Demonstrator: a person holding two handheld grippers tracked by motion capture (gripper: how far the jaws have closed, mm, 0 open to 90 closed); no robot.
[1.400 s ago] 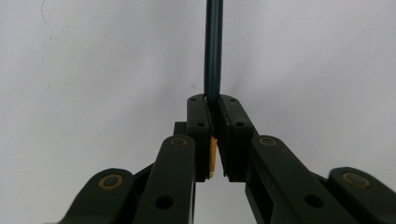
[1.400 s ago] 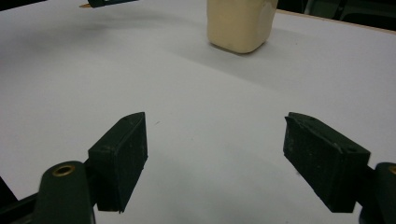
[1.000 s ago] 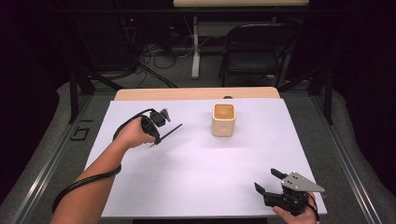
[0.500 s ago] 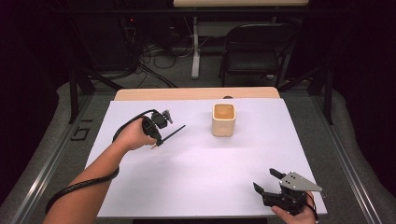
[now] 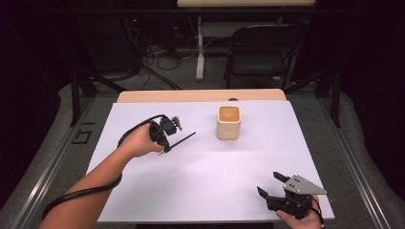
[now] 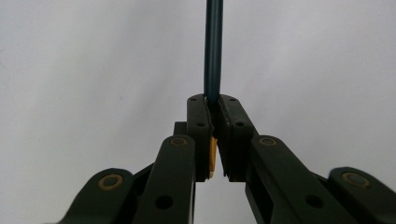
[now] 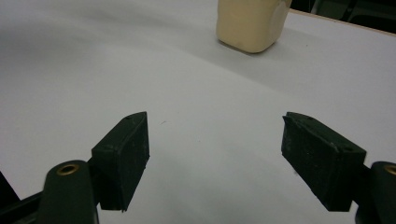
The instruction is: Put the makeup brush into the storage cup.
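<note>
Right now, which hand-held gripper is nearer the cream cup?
Left. The left hand-held gripper, shut on a dark pen, sits just left of the cream cup. The right hand-held gripper rests open at the table's near right corner, much farther off.

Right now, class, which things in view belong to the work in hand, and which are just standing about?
In the work:
- left tongs, shut on the dark pen
- cream cup, towards which the pen points

Standing about:
- right tongs, open, holding nothing
- black chair beyond the table
</note>
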